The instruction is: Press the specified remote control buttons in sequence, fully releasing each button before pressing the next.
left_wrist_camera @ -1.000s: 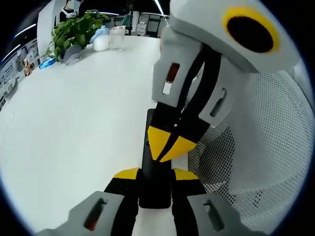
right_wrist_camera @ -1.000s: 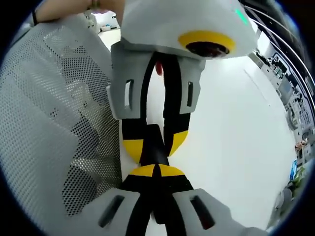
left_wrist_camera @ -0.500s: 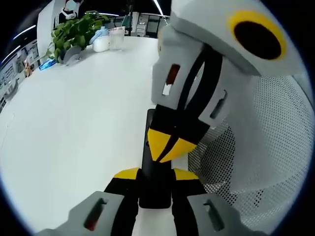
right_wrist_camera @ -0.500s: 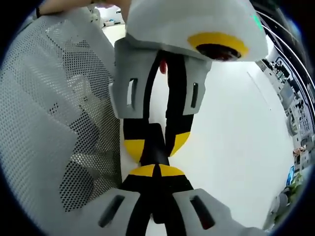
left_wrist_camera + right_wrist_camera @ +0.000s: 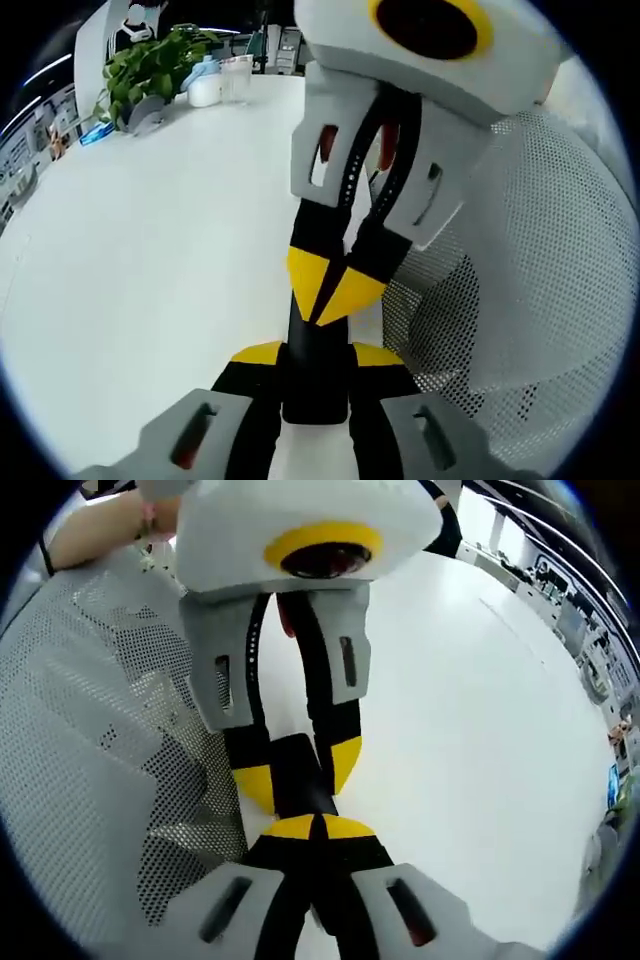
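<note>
A black remote control [image 5: 316, 378] lies gripped between the yellow-tipped jaws of my left gripper [image 5: 317, 355], above the white table. My right gripper [image 5: 331, 287] comes down from the top of the left gripper view, shut, its yellow tips touching the remote's upper face. In the right gripper view my right gripper [image 5: 315, 827] is shut at the bottom, its tips resting on the remote [image 5: 296, 770]. The left gripper [image 5: 299, 776] reaches in from above and clamps the remote's sides. The buttons are hidden under the tips.
The white table [image 5: 150, 230] stretches to the left. A potted plant [image 5: 148, 62] and clear cups [image 5: 228, 78] stand at its far end. A white mesh chair back [image 5: 520, 290] is close on the right. A person's arm [image 5: 95, 532] shows beyond the mesh.
The right gripper has swung and tilted to the left over the remote, its tips sliding slightly along it. The left gripper still holds the remote in the same place.
</note>
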Tool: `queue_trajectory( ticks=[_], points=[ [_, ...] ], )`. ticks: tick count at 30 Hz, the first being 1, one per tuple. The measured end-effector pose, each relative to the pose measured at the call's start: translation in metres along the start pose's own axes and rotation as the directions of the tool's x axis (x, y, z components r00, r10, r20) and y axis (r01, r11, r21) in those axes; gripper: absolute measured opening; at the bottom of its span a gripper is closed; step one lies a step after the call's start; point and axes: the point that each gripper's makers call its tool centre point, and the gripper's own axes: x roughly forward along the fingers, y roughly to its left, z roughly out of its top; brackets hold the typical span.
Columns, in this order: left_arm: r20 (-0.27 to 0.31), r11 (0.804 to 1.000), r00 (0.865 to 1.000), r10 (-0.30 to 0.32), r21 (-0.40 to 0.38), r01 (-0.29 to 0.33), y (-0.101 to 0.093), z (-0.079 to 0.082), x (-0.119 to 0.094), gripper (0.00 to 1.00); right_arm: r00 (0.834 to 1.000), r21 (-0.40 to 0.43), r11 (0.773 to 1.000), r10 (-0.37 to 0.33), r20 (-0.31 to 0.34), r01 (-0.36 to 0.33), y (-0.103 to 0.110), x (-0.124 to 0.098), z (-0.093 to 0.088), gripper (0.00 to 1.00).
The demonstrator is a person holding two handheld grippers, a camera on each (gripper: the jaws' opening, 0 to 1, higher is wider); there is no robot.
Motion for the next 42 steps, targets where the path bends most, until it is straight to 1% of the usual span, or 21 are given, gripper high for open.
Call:
queue_trajectory(
  ticks=[2,5,7,8,11,13,16,18,21,22,23,24,26,29,32,37,39,42],
  points=[
    [-0.001,1.000,1.000,-0.001,-0.001,0.001,0.000,0.000,0.000,0.19,1.000,0.029,1.000,-0.001,-0.006,0.001,-0.004,-0.003,-0.004,0.01],
    [-0.002,1.000,1.000,-0.001,-0.001,0.001,0.000,0.000,0.000,0.19,0.999,0.049,0.998,-0.035,-0.028,0.037,-0.014,-0.007,-0.013,0.01],
    [-0.002,1.000,1.000,0.001,0.000,-0.001,0.000,0.000,0.000,0.19,0.999,0.067,0.997,-0.033,-0.023,0.034,-0.016,-0.009,-0.016,0.03],
    [-0.002,1.000,1.000,0.001,0.001,-0.001,0.000,0.000,0.000,0.19,1.000,0.081,0.996,-0.022,-0.017,0.023,-0.015,-0.011,-0.017,0.06],
    [-0.003,1.000,1.000,0.002,0.002,-0.002,0.000,0.000,0.000,0.19,1.000,0.048,0.999,-0.018,-0.009,0.018,-0.013,-0.013,-0.019,0.12],
    [-0.002,1.000,1.000,0.003,0.002,-0.003,0.000,0.001,0.000,0.19,1.000,0.049,0.999,-0.010,-0.013,0.011,-0.012,-0.014,-0.021,0.13],
    [0.000,1.000,1.000,0.004,0.001,-0.004,0.000,0.000,0.000,0.19,1.000,0.060,0.998,0.000,-0.002,0.000,-0.011,-0.014,-0.023,0.15],
    [0.005,1.000,1.000,0.004,0.006,-0.004,0.000,0.000,0.000,0.19,1.000,0.061,0.998,0.001,0.001,-0.001,-0.011,-0.014,-0.023,0.20],
    [0.003,1.000,1.000,0.006,0.015,-0.006,-0.001,0.000,0.000,0.19,0.999,0.068,0.997,0.032,-0.021,-0.030,-0.005,-0.013,-0.029,0.27],
    [0.003,1.000,1.000,0.007,0.016,-0.007,0.000,0.000,0.000,0.19,0.998,0.070,0.996,0.051,-0.041,-0.048,-0.001,-0.012,-0.034,0.29],
    [0.002,1.000,1.000,0.007,0.020,-0.007,0.000,0.000,0.000,0.19,0.998,0.050,0.998,0.046,-0.043,-0.044,-0.002,-0.011,-0.034,0.32],
    [0.002,1.000,1.000,0.007,0.020,-0.007,0.000,0.000,0.000,0.19,0.997,0.035,0.999,0.043,-0.068,-0.041,-0.001,-0.011,-0.038,0.32],
    [0.002,1.000,1.000,0.006,0.021,-0.006,0.000,0.000,0.000,0.19,0.997,-0.006,1.000,0.012,-0.078,-0.012,-0.006,-0.011,-0.039,0.28],
    [0.000,1.000,1.000,0.006,0.023,-0.006,0.000,0.000,0.000,0.19,0.997,0.023,1.000,0.019,-0.081,-0.017,-0.005,-0.011,-0.039,0.28],
    [-0.001,1.000,1.000,0.007,0.023,-0.007,-0.001,0.000,0.000,0.19,0.996,0.027,0.999,0.021,-0.083,-0.019,-0.006,-0.012,-0.040,0.28],
    [-0.002,1.000,1.000,0.007,0.022,-0.007,-0.001,0.000,0.000,0.19,0.995,0.017,1.000,0.021,-0.094,-0.019,-0.005,-0.012,-0.041,0.28],
    [-0.018,1.000,1.000,0.011,0.022,-0.010,-0.001,0.001,0.001,0.19,0.994,-0.002,1.000,0.023,-0.105,-0.023,-0.005,-0.012,-0.042,0.27],
    [-0.031,0.999,0.999,0.015,0.043,-0.014,-0.002,0.001,0.002,0.19,0.993,-0.012,1.000,0.025,-0.115,-0.027,-0.005,-0.011,-0.042,0.27]
  ],
)
